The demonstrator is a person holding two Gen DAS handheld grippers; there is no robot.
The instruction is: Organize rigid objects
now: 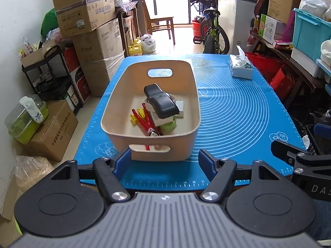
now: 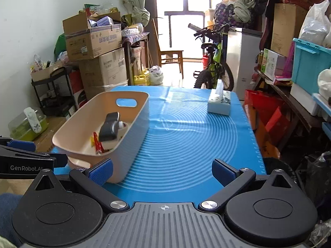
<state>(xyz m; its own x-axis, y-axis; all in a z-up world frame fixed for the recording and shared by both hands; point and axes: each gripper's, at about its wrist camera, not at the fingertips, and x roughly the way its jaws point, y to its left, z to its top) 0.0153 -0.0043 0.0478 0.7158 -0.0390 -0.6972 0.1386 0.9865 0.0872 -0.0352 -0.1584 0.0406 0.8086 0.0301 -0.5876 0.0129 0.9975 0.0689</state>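
Note:
A beige plastic basket stands on the blue mat. Inside it lie a black case, a red-handled tool, a yellow piece, a white box and a green roll. My left gripper is open and empty, just in front of the basket's near handle. My right gripper is open and empty above the mat, right of the basket. The black case also shows in the right wrist view.
A tissue box sits at the mat's far right corner, also in the right wrist view. Cardboard boxes and a black rack stand left of the table. A bicycle stands beyond it, cluttered shelves at right.

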